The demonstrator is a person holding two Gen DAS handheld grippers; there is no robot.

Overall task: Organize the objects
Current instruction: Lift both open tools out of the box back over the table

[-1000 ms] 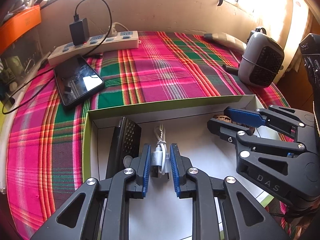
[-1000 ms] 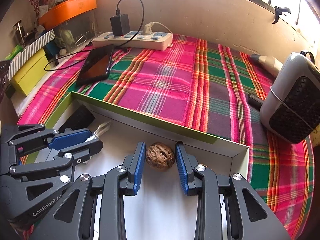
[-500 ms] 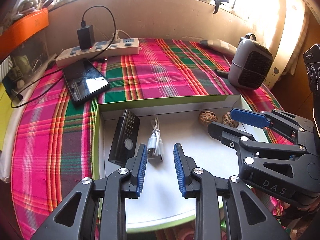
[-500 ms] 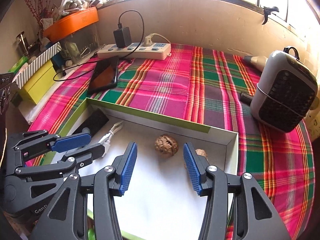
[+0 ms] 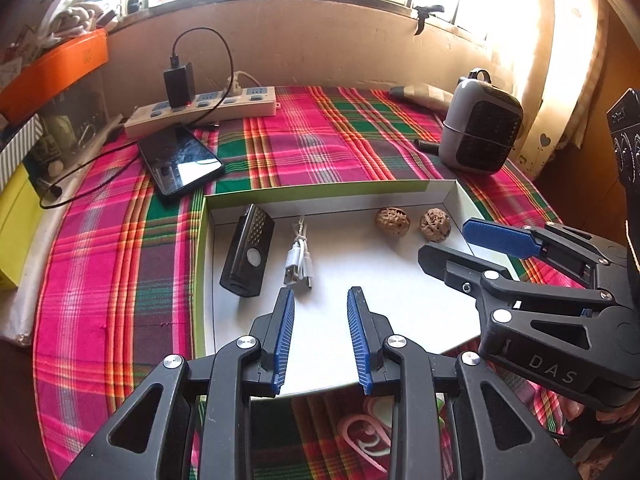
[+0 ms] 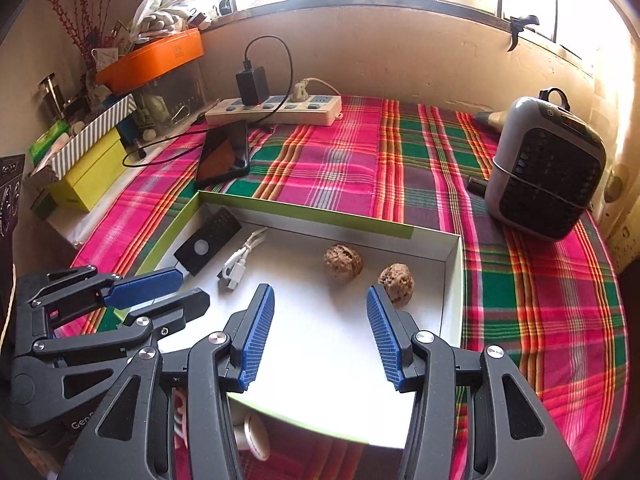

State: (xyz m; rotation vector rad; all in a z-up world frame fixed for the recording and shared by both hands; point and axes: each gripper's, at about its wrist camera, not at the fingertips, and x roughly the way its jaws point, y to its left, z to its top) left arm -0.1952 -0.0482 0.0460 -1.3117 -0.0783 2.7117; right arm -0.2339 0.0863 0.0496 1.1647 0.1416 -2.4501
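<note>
A shallow white box with a green rim (image 5: 320, 194) lies on the plaid cloth. Inside it are a black remote (image 5: 248, 252), a bundled white USB cable (image 5: 298, 258) and two walnuts (image 5: 393, 221) (image 5: 435, 225). My left gripper (image 5: 321, 292) hovers open over the box's near half, just short of the cable, with nothing between its blue pads. My right gripper (image 6: 319, 289) stands open a little short of the walnuts (image 6: 343, 262) (image 6: 396, 280), also holding nothing. Each gripper shows in the other's view, side by side over the box.
A phone (image 5: 180, 160) lies charging beyond the box, wired to a power strip (image 5: 208, 110) by the wall. A grey heater (image 5: 480, 132) stands at the right. Yellow and orange boxes (image 6: 92, 172) are stacked at the left edge.
The left gripper let go of the cable and the right let go of a walnut. Both opened, then drew back and up from the box.
</note>
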